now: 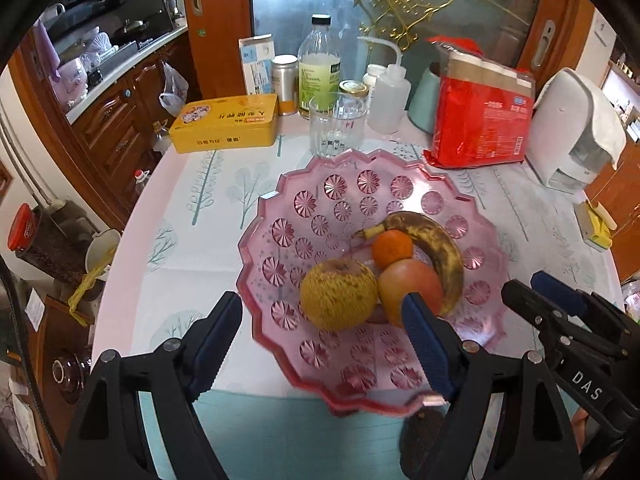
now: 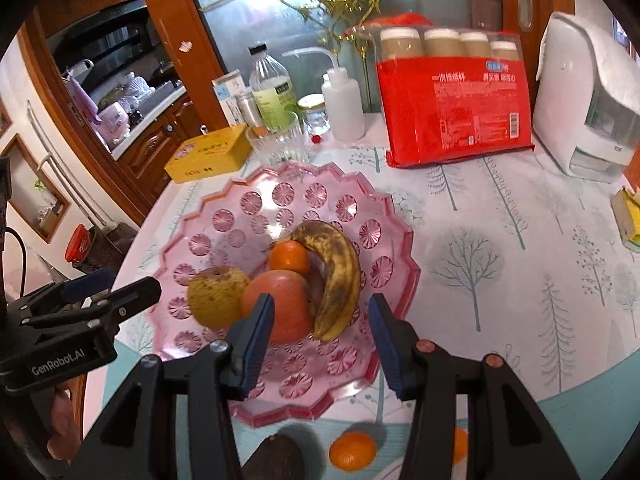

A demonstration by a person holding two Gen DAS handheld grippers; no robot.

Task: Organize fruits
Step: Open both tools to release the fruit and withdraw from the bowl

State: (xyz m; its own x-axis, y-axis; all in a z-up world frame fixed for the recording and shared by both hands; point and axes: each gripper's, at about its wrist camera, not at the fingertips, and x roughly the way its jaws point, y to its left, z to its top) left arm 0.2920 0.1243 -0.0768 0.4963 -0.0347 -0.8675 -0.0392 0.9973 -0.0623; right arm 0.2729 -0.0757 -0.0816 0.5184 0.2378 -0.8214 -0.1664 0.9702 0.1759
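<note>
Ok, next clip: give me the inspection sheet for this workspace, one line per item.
Surface: round table under a tree-print cloth.
Job's things: pink plate holds a banana, a tangerine, a pear and a red-orange fruit. Outside it, at the near edge: a second tangerine and a dark fruit.
Clutter: yellow tin, glass, bottle, squeeze bottle, red cup pack, white appliance.
Grippers: left gripper open and empty; right gripper open and empty.
Cables: one dark cable at the left edge.
Surroundings: wooden kitchen cabinets, glass door.
</note>
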